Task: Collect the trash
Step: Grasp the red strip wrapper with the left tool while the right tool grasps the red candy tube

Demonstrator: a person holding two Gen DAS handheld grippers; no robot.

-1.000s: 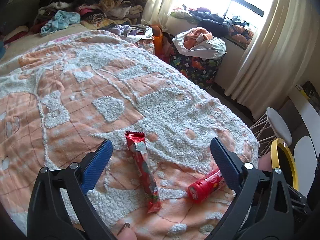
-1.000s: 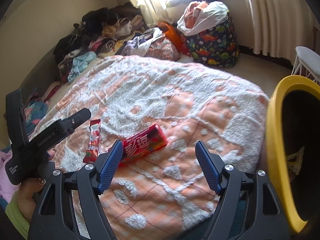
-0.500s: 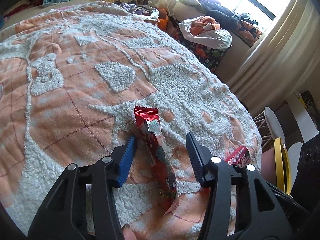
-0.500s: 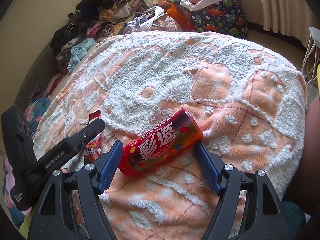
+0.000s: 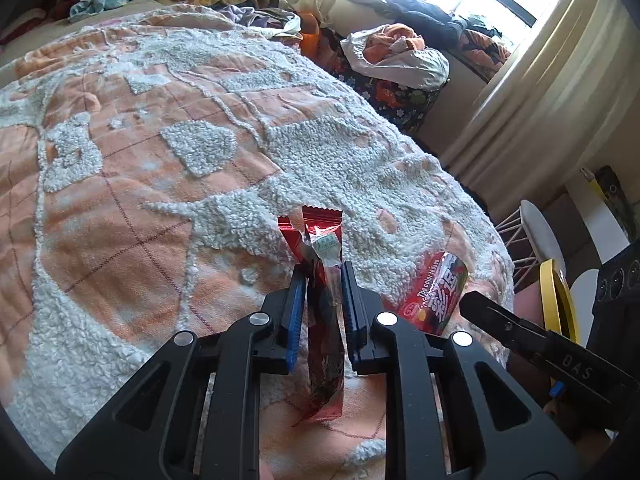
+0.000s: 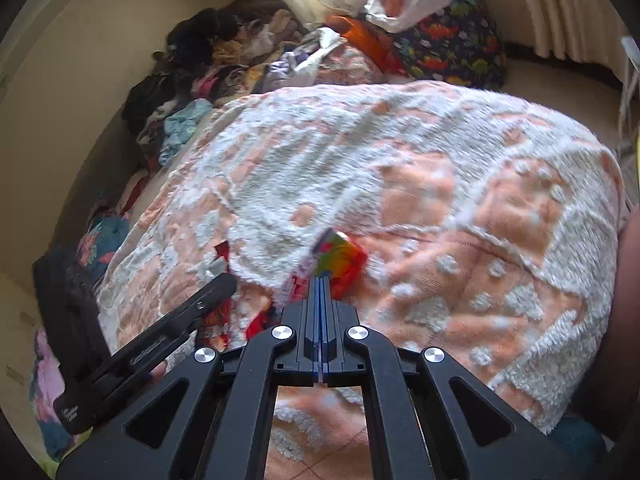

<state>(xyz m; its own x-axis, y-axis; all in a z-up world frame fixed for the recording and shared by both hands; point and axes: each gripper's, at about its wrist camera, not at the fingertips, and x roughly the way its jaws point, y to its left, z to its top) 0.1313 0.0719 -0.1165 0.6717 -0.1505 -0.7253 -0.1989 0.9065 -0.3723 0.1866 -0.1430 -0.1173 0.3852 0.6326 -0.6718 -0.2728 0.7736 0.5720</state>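
On the orange and white blanket a long red snack wrapper stands crumpled between the blue pads of my left gripper. The jaws are closing and the pads press on it. To its right lies a red candy tube, squashed flat. In the right wrist view my right gripper has its jaws fully together, pinching the middle of that tube; this view is blurred. The left gripper's black body sits just left of it.
A yellow-rimmed bin and a white stool stand off the bed's right edge. A dinosaur-print bag stuffed with clothes sits by the curtains. A clothes pile lines the far wall.
Both grippers came down onto the blanket and shut. The left one closed on the red wrapper and crumpled it; the right one closed on the candy tube and flattened it.
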